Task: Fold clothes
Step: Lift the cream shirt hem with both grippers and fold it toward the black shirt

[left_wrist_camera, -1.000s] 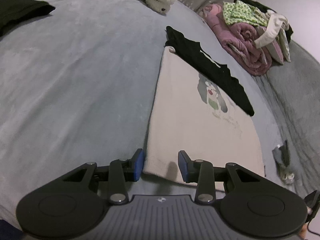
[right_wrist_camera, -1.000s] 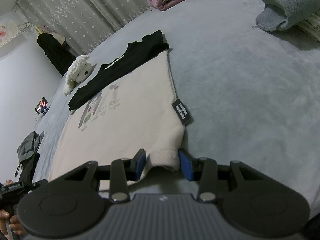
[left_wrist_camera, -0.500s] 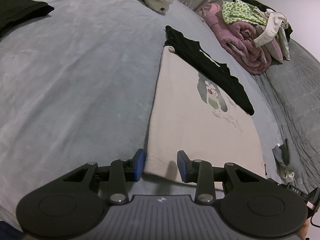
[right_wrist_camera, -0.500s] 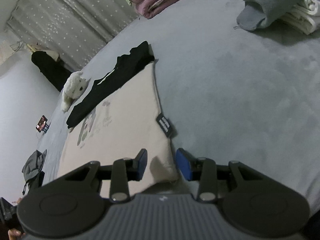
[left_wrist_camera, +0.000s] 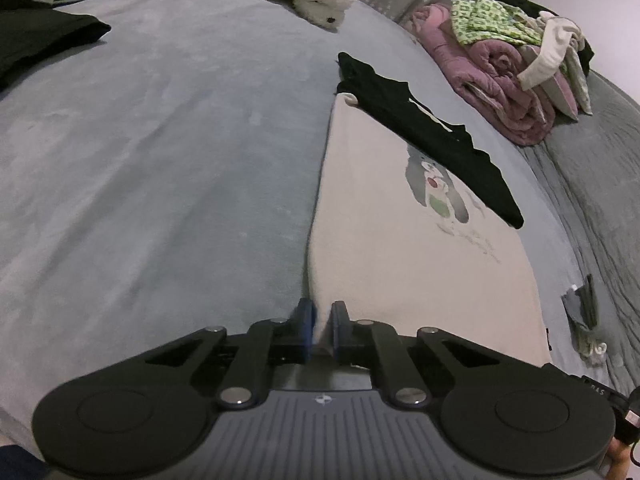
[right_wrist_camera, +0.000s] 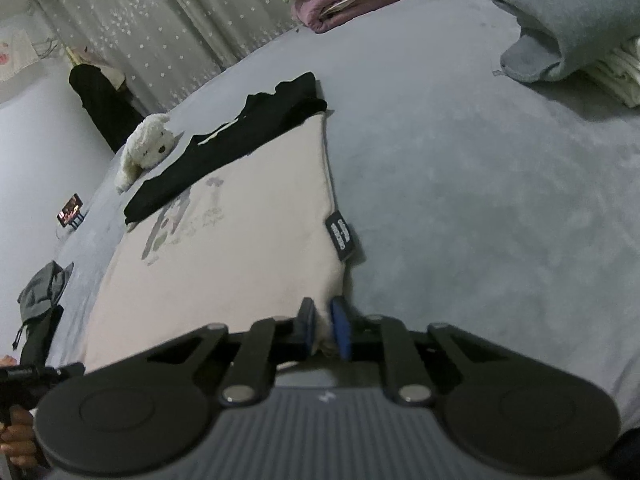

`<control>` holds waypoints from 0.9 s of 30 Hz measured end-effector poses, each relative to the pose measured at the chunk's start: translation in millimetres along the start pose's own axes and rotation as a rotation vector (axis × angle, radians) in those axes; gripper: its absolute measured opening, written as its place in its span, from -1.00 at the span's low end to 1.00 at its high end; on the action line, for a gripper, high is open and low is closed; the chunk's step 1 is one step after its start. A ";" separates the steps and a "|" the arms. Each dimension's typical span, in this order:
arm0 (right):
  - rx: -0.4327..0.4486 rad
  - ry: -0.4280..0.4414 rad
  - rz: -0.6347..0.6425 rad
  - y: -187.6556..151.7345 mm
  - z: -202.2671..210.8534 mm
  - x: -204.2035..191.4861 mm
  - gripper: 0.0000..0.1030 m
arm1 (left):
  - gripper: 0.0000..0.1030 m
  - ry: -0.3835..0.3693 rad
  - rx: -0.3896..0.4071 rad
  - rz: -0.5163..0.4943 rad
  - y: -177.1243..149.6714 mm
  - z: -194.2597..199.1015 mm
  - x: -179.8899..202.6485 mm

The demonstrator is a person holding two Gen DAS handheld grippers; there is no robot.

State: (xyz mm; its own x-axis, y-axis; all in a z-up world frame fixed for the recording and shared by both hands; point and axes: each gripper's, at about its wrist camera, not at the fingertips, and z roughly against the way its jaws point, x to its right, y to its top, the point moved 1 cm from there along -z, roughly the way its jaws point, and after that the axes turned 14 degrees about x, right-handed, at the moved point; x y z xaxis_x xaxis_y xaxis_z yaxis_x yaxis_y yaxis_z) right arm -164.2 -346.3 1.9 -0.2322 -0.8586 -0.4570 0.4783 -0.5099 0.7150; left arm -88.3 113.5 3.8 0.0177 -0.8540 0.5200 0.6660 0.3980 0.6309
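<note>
Here the left tool (left_wrist_camera: 319, 332) and right tool (right_wrist_camera: 325, 330) each pinch a near corner of the cream garment (left_wrist_camera: 400, 248), jaws closing on cloth. Probably that lets the hem lift evenly toward the black piece (left_wrist_camera: 424, 136) beyond.

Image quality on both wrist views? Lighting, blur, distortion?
Left wrist: dim, flat light, strong fisheye bending the bed; cream garment sharp, left gripper slightly soft. Right wrist: same dimness, noisy; black label text unreadable, right gripper casts little shadow.
</note>
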 end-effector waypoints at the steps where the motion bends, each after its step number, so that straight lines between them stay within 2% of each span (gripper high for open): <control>1: 0.002 -0.002 0.002 0.3 0.7 -0.5 -0.79 | -0.89 0.002 0.001 -0.004 -0.1 0.6 0.8; 8: 0.026 -0.019 0.039 2.8 5.7 -7.1 -0.80 | -0.90 0.010 0.008 -0.020 1.2 7.0 6.6; 12: 0.076 -0.017 0.090 5.2 24.3 -14.0 -0.81 | -0.91 -0.013 0.034 -0.022 -2.1 20.0 10.5; 18: 0.103 -0.039 0.123 -3.0 49.0 -12.0 -0.82 | -0.91 -0.035 0.062 -0.028 -12.4 38.7 16.4; 22: 0.153 -0.035 0.140 8.0 68.0 -14.3 -0.82 | -0.91 -0.070 0.095 -0.023 -14.4 58.7 21.0; 27: 0.183 -0.033 0.157 25.7 93.0 -15.6 -0.82 | -0.91 -0.093 0.094 -0.021 -17.7 77.0 29.3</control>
State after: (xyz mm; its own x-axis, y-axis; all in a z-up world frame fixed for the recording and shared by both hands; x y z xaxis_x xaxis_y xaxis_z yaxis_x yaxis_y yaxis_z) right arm -227.0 -350.9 76.6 -0.1957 -0.9278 -0.3175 0.3497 -0.3685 0.8613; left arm -157.0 107.2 52.2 -0.0678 -0.8293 0.5547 0.5925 0.4138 0.6911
